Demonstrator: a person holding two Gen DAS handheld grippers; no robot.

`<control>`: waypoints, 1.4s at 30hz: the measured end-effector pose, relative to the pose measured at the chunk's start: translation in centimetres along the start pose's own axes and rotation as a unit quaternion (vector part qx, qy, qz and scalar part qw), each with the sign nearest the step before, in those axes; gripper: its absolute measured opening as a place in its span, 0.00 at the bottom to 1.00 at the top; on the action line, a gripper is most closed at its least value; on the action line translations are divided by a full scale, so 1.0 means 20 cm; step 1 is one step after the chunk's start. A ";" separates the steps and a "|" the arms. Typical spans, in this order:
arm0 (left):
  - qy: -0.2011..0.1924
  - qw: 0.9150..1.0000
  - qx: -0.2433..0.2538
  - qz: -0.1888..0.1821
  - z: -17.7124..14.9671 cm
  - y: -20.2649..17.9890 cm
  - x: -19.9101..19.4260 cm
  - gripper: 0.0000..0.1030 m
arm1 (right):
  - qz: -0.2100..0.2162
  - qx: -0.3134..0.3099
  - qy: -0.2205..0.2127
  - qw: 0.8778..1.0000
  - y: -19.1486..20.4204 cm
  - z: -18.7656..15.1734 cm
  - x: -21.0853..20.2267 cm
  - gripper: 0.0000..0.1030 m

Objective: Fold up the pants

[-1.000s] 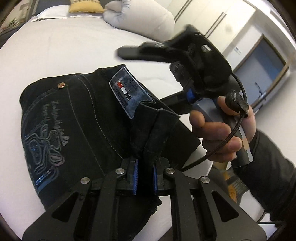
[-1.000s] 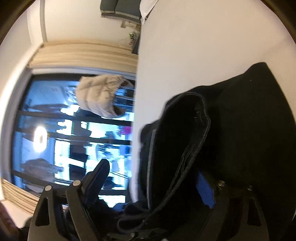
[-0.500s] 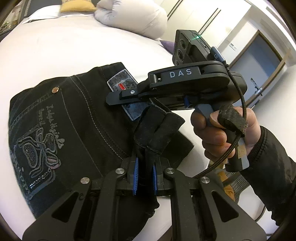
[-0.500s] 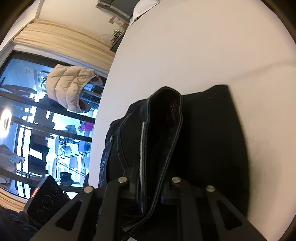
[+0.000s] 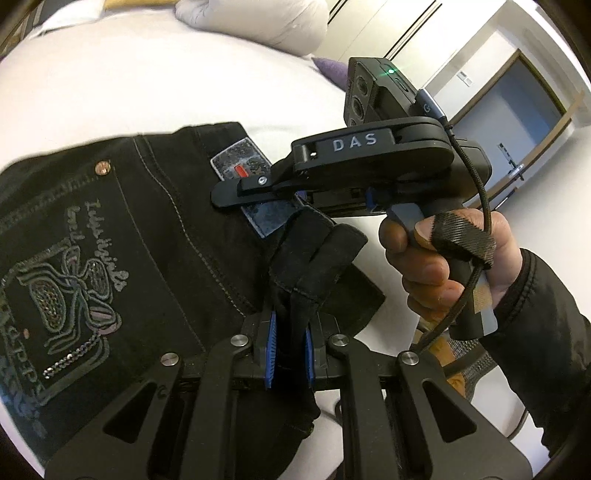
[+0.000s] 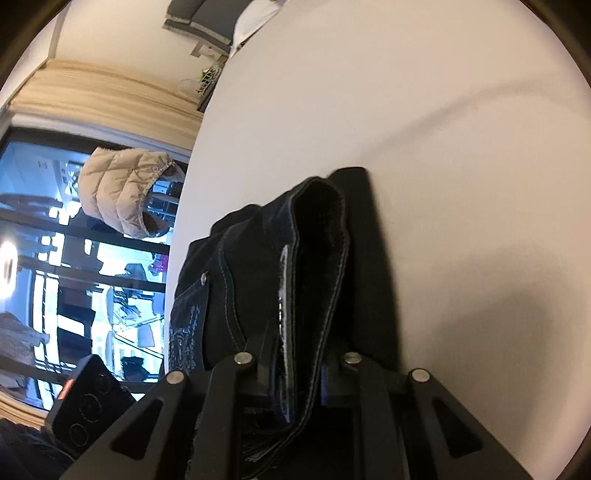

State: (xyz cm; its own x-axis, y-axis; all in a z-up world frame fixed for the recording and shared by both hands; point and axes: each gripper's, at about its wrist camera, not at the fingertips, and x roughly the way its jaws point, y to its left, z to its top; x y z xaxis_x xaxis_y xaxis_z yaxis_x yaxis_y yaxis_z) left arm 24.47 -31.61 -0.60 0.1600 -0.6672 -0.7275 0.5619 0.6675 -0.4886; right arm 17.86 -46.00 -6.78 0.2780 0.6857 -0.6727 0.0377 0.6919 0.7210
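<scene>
Black jeans [image 5: 140, 236] with an embroidered back pocket and a blue waistband patch lie folded on the white bed [image 5: 147, 85]. My left gripper [image 5: 290, 350] is shut on a bunched fold of the jeans' edge. My right gripper [image 6: 297, 373] is shut on the waistband edge of the jeans [image 6: 317, 266], which stands up between its fingers. The right gripper's body [image 5: 369, 162], held by a hand, hovers over the patch in the left wrist view.
White pillows [image 5: 255, 18] and a yellow cushion lie at the bed's far end. A door [image 5: 517, 122] and closets stand to the right. In the right wrist view a large window [image 6: 74, 277] and a beige puffer jacket [image 6: 122, 188] are beyond the bed's edge.
The right gripper swung over the jeans near the patch and closed on the waistband. The left gripper kept its grip on the fold.
</scene>
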 end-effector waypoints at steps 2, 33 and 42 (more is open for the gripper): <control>0.011 1.000 -0.006 -0.005 0.01 0.02 0.00 0.12 | 0.014 0.012 0.000 1.000 -0.04 0.00 0.00 0.17; 0.032 0.994 -0.077 -0.070 -0.22 0.43 -0.30 0.28 | 0.047 0.037 -0.017 0.998 -0.08 -0.20 -0.13 0.17; -0.021 0.991 -0.119 -0.051 0.08 0.62 -0.50 0.36 | 0.035 0.040 -0.066 0.996 -0.09 -0.30 -0.32 0.51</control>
State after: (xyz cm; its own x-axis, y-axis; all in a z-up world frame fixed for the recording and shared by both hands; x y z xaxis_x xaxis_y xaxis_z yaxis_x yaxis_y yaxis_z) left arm 31.10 -17.15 1.41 0.1476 -0.7454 -0.6501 0.3711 0.6510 -0.6622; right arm 10.15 -50.34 -4.74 0.4063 0.6926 -0.5961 0.0888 0.6193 0.7801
